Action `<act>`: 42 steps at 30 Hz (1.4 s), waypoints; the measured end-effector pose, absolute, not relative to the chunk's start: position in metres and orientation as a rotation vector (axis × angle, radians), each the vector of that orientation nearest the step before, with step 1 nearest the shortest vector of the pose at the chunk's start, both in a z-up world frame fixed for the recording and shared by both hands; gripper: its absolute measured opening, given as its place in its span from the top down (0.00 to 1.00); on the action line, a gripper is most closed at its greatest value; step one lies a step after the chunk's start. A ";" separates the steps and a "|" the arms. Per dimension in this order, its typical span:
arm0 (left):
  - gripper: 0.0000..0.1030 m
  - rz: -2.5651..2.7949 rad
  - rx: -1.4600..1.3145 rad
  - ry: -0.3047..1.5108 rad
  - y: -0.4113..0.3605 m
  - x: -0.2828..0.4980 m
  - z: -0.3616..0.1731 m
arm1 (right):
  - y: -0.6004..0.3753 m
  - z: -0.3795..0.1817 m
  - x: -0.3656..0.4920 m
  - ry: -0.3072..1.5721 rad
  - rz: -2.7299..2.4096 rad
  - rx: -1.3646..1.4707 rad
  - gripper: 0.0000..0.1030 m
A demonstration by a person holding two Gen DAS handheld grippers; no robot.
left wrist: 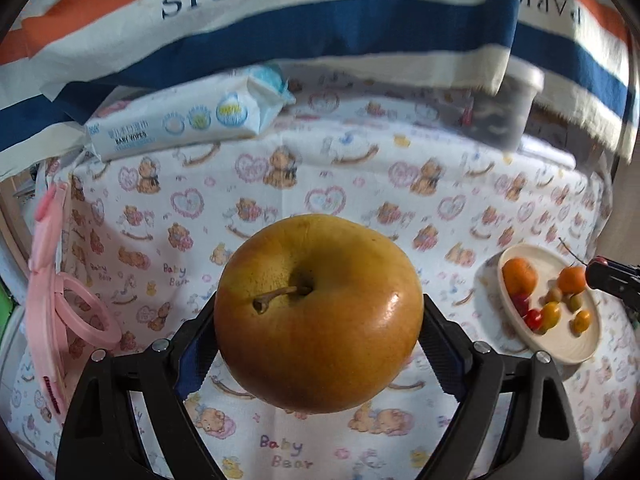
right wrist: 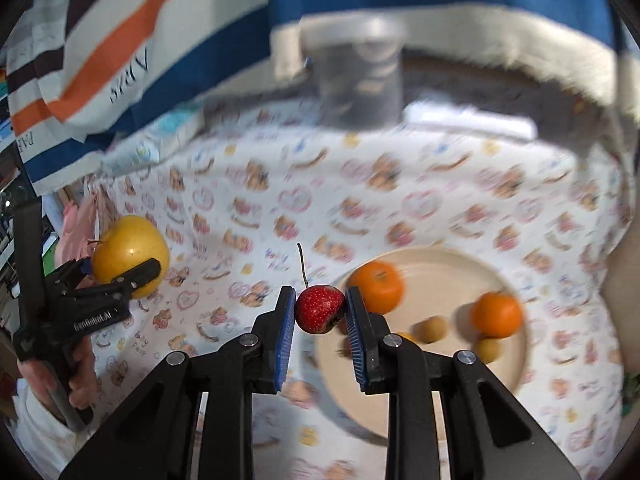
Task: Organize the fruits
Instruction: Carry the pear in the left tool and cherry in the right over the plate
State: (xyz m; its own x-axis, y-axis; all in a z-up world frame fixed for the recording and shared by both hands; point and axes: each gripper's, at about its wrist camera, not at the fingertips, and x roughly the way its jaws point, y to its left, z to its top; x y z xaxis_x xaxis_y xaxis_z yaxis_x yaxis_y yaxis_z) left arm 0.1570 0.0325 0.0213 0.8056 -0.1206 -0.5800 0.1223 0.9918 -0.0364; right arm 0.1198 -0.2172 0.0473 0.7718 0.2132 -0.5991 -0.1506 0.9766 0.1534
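The left gripper point(left wrist: 318, 320) clamps a large yellow pear point(left wrist: 319, 312); only the right wrist view shows the right gripper point(right wrist: 320, 312) pinching a small red fruit point(right wrist: 320, 309) above the plate point(right wrist: 516, 360).

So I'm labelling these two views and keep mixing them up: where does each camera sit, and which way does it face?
Left wrist view: sits behind the left tool, facing forward and down over the bear-print cloth; its fingers clamp a large yellow-brown pear.
Right wrist view: sits behind the right tool, aimed at the plate; its pads pinch a small red fruit; a hand shows at left.
Shared: pear, plate, oranges, striped cloth, and each tool appears in the other's view.
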 end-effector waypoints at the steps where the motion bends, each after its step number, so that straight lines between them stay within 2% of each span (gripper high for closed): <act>1: 0.14 -0.140 -0.003 0.614 0.032 0.154 0.025 | -0.227 0.051 0.116 0.642 0.172 0.102 0.75; 10: 0.14 -0.234 0.077 0.578 -0.015 0.139 0.056 | -0.298 0.058 0.115 0.605 0.049 0.224 0.75; 18: 0.14 -0.370 0.089 0.595 -0.087 0.150 0.071 | -0.344 0.015 0.143 0.850 -0.050 0.332 0.75; 23: 0.14 -0.415 0.104 0.611 -0.134 0.166 0.063 | -0.352 -0.004 0.153 0.948 -0.079 0.351 0.75; 30: 0.14 -0.439 0.133 0.685 -0.179 0.188 0.047 | -0.353 -0.011 0.159 0.991 -0.044 0.411 0.74; 35: 0.14 -0.436 0.157 0.715 -0.199 0.206 0.036 | -0.360 -0.010 0.158 0.975 -0.035 0.454 0.68; 42: 0.14 -0.471 0.196 0.770 -0.226 0.224 0.017 | -0.385 -0.002 0.148 0.918 -0.121 0.520 0.68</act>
State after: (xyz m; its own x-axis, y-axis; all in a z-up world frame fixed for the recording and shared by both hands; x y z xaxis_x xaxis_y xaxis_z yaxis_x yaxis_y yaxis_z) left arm 0.2238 -0.2259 0.0168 0.6206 -0.3366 -0.7082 0.4771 0.8788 0.0003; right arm 0.1476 -0.3851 -0.0017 0.6097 0.1171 -0.7839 0.3169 0.8705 0.3766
